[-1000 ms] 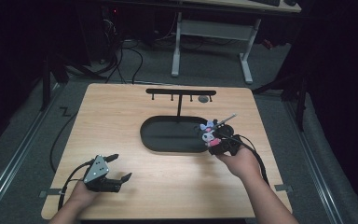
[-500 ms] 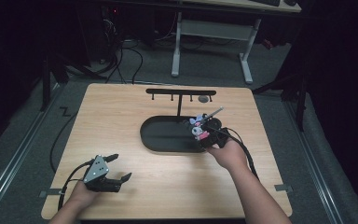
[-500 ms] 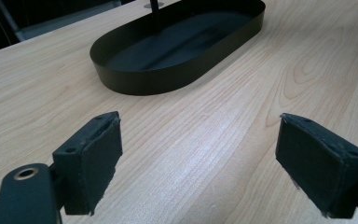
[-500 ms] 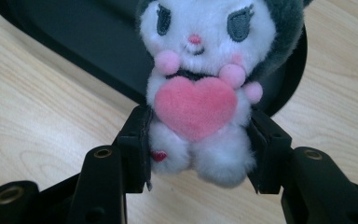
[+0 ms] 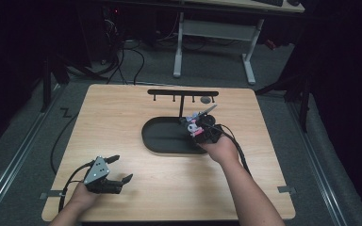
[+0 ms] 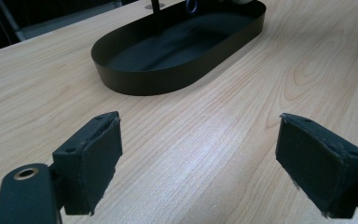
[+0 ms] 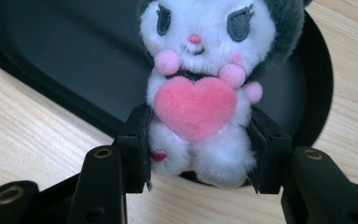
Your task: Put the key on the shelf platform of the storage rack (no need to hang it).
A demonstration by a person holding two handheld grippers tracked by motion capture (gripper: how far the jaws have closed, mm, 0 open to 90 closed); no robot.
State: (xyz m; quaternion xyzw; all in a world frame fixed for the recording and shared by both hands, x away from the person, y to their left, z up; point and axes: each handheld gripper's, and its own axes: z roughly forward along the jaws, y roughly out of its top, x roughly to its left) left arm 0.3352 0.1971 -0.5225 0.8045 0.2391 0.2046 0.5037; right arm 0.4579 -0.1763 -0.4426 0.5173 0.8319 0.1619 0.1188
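White plush toy [image 7: 196, 98] with pink heart is clamped at the legs by our right gripper [image 7: 198, 149], hanging over the near rim of the black oval tray [image 7: 51, 60], which spreads out behind it. Step looks like carry-to-tray; next we'd lower and let go inside. Left gripper [image 6: 200, 158] idle, jaws wide, nothing between, tray ahead

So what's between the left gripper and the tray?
Bare wood tabletop between the open left gripper and the tray, as the left gripper view shows.
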